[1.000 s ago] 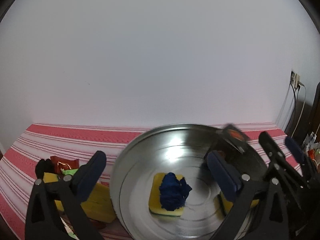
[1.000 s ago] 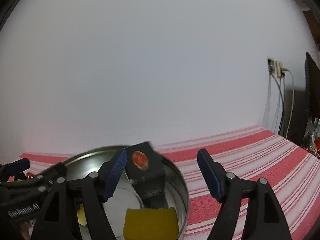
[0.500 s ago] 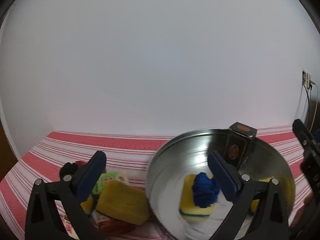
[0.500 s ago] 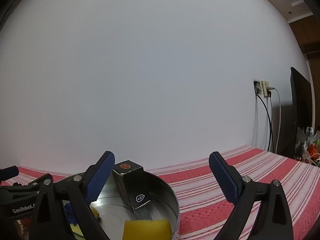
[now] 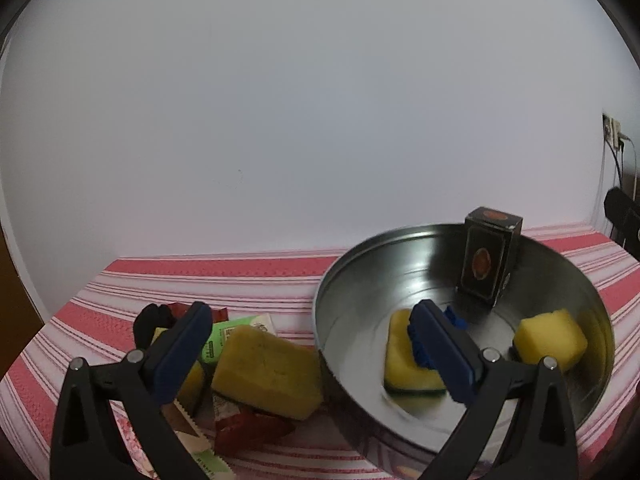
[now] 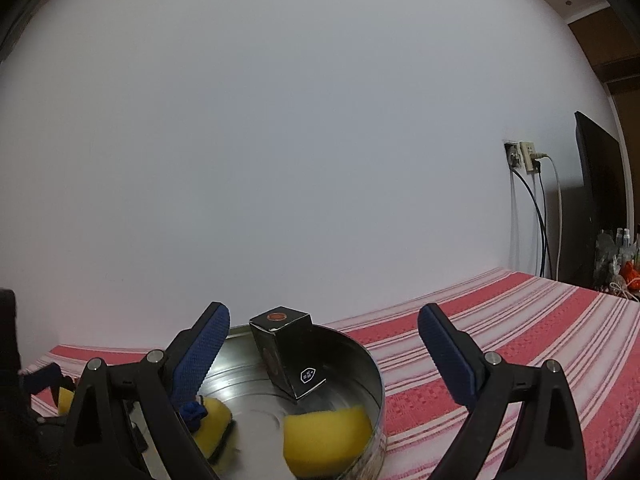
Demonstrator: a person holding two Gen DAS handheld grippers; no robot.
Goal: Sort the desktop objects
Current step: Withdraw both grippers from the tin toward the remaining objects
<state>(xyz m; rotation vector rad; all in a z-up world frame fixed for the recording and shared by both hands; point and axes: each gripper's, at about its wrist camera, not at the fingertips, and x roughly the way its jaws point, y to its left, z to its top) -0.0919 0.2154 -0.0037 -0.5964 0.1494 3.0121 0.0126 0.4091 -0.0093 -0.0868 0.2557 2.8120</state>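
Sponges (image 5: pixel 550 338) and box (image 6: pixel 286 350) sit sorted in metal basin (image 5: pixel 360 276); both grippers' jaws gape wide, empty, ready for more.

Count from both wrist views: one round metal tin (image 5: pixel 360 280). Inside it were one dark card box (image 5: pixel 486 264), standing upright, two yellow sponges (image 5: pixel 550 340), and one blue scrunched item (image 5: pixel 420 344) on the nearer-left sponge. Outside the tin on the bench: one large yellow sponge (image 5: pixel 268 372), one green packet (image 5: pixel 224 336), at least two red wrappers (image 5: pixel 248 432), one black item (image 5: pixel 150 322). Rest of the pile was too hidden to count.
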